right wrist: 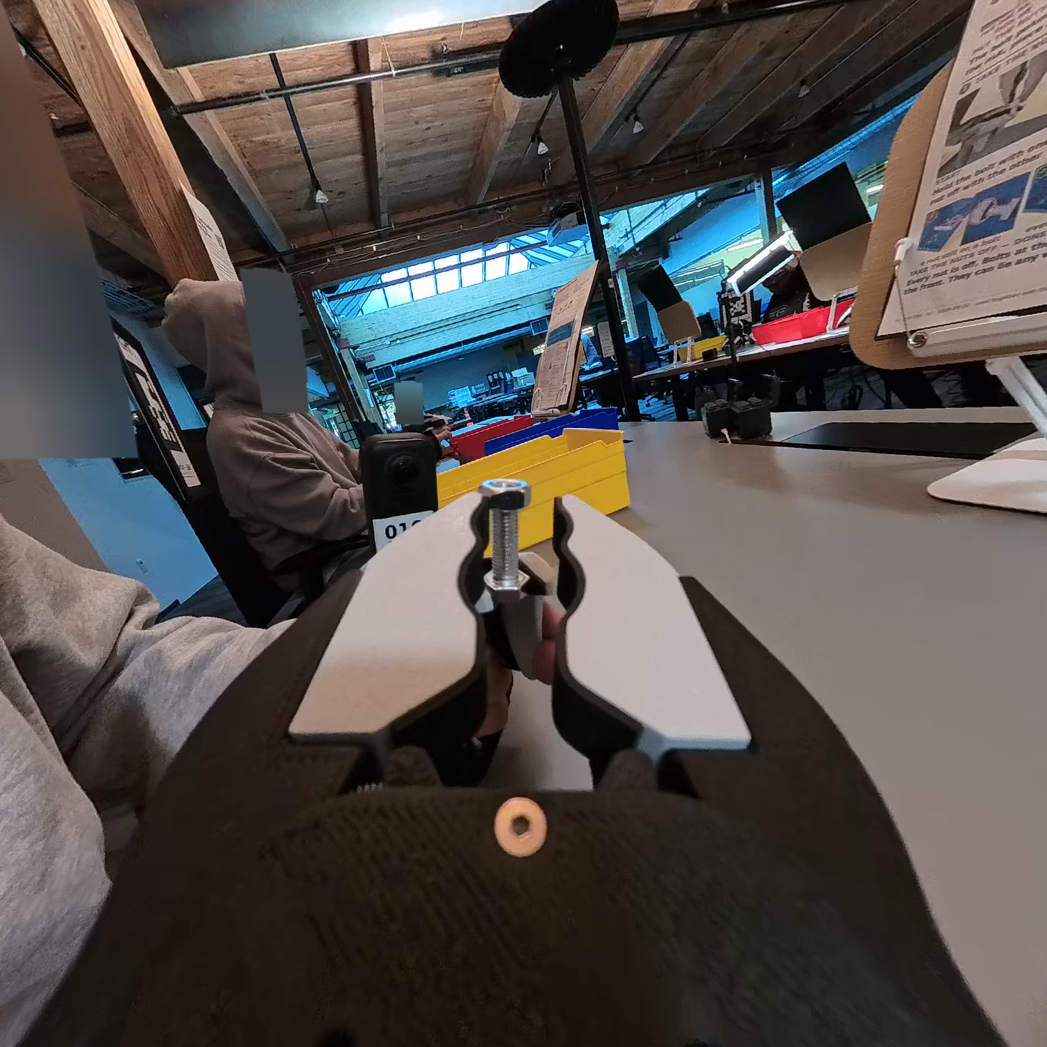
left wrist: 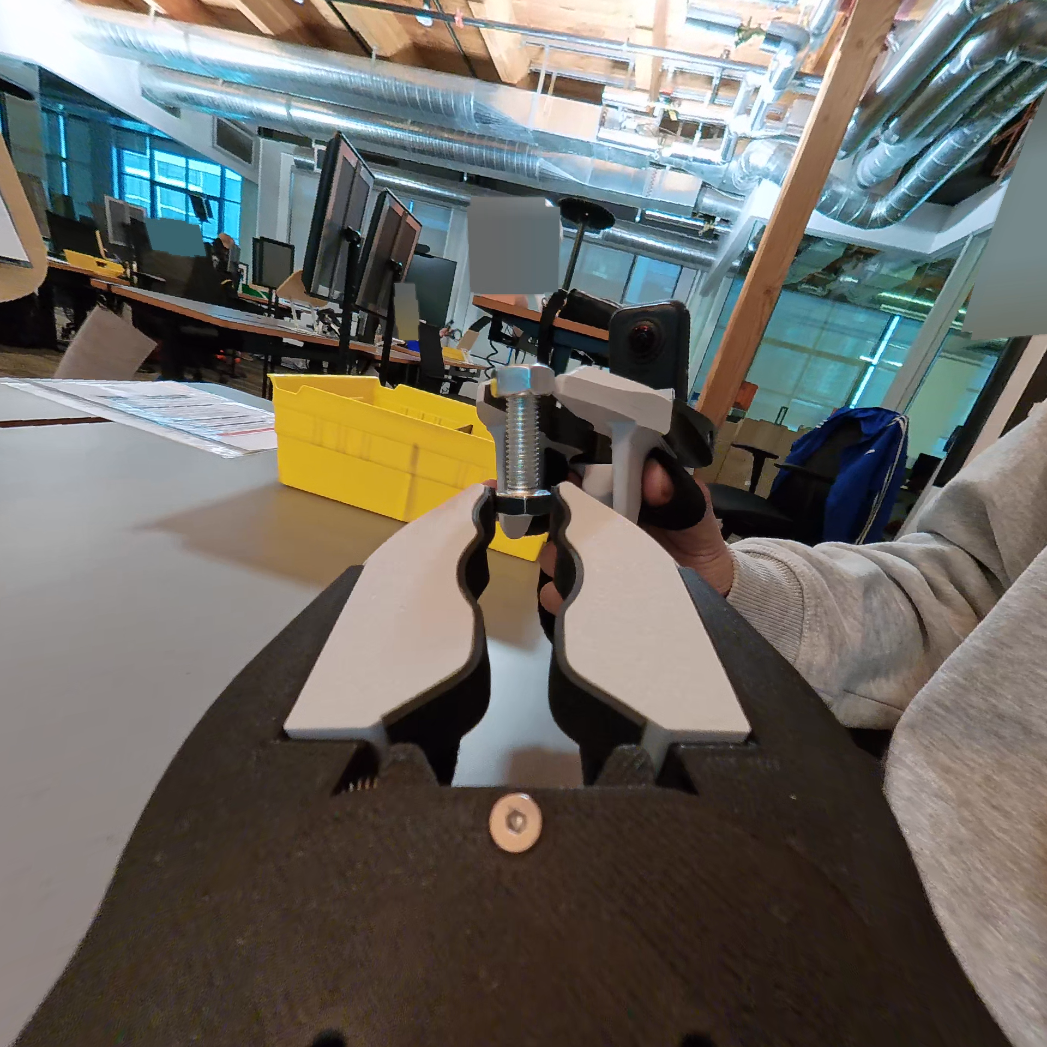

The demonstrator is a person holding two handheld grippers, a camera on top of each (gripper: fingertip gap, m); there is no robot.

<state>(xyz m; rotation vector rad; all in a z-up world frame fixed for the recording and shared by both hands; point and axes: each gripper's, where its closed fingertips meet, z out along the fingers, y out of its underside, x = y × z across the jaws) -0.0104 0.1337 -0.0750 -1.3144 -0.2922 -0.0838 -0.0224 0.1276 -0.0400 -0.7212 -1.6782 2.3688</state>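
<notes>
Two grippers share one upright bolt (left wrist: 520,447) above grey table (left wrist: 141,595). Left gripper (left wrist: 521,504) pinches lower hex. Right gripper (left wrist: 518,390), in from 3 o'clock, clamps top hex. Yellow bin (left wrist: 368,447) behind at 9 o'clock, contents hidden by wall. Blue bin (right wrist: 566,422) and red bin (right wrist: 493,433) beyond, partly blocked. Head vs nut: can't tell.

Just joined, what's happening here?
A person holds a tool in each hand over a grey table. The left tool is shut on the lower hex end of an upright bolt. The right tool closes on its upper hex end. A yellow bin sits behind.
</notes>
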